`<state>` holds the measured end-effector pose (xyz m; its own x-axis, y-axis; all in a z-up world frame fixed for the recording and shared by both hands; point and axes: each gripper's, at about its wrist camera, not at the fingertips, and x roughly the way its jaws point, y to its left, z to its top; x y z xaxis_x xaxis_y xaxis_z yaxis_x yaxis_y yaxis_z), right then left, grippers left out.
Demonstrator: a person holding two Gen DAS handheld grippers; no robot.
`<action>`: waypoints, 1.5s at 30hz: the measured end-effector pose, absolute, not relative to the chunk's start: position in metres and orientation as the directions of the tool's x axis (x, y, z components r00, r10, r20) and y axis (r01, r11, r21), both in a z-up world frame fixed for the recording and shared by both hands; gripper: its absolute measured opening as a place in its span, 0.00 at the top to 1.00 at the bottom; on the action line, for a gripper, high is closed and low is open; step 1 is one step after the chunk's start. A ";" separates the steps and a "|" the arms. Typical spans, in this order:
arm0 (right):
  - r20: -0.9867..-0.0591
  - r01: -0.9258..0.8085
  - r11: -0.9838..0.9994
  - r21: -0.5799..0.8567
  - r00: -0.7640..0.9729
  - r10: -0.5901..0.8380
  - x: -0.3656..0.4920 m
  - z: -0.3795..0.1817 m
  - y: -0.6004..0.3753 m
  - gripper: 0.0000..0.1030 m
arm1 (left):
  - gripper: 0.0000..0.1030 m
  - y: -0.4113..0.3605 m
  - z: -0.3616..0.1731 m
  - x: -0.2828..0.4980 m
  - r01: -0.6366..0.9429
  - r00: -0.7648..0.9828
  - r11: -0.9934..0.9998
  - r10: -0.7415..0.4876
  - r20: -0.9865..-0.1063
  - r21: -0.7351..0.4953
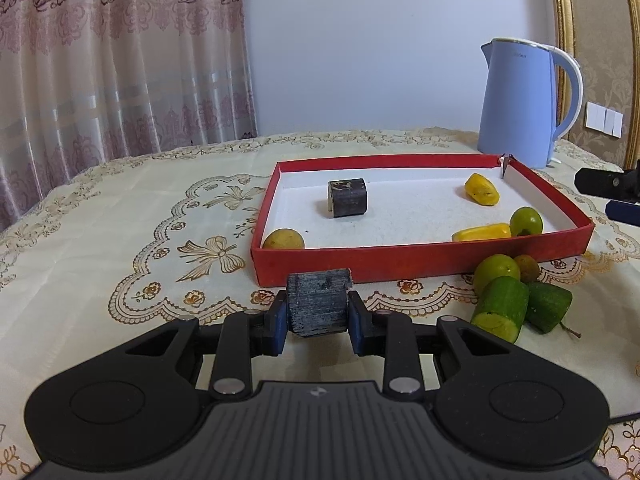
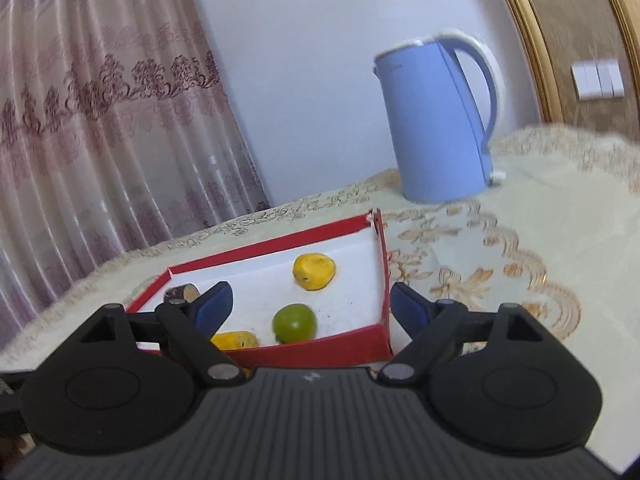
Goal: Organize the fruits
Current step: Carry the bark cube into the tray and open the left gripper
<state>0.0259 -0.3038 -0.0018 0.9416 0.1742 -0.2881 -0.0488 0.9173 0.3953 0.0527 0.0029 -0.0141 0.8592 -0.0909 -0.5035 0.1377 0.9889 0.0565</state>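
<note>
My left gripper is shut on a dark grey chunk, held just in front of the red tray's near wall. On the tray's white floor lie another dark chunk, two yellow pieces, a green round fruit and a yellowish round fruit. In the right wrist view my right gripper is open and empty over the tray's near right corner. The green fruit lies on the floor beyond the gap between its fingers.
Outside the tray at its front right lie a green lime, a small brown fruit and two cucumber pieces. A blue kettle stands behind the tray's far right corner. An embroidered cloth covers the table; curtains hang at the left.
</note>
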 end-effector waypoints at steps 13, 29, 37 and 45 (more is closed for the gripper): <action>-0.283 -0.078 0.899 0.431 0.934 0.217 0.027 -0.006 -0.307 0.18 | 0.72 -0.050 0.026 0.090 0.228 0.849 0.963 -0.126 -0.513 0.141; -0.317 -0.037 0.882 0.469 0.926 0.207 0.033 -0.013 -0.313 0.13 | 0.72 -0.117 0.010 0.229 0.254 0.775 0.951 -0.093 -0.625 0.174; -0.291 -0.052 0.862 0.503 0.929 0.227 0.033 -0.015 -0.317 0.13 | 0.27 -0.116 0.019 0.216 0.183 0.817 0.955 -0.017 -0.576 0.232; -0.273 -0.067 0.846 0.528 0.931 0.244 0.034 -0.016 -0.319 0.13 | 0.19 -0.062 0.044 0.101 0.184 0.876 0.946 -0.035 -0.481 0.266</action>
<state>0.0335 -0.3190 -0.0160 0.9307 0.2436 -0.2730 -0.0667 0.8465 0.5282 0.1011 -0.0620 0.0441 0.8760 -0.0350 -0.4810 0.1839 0.9462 0.2662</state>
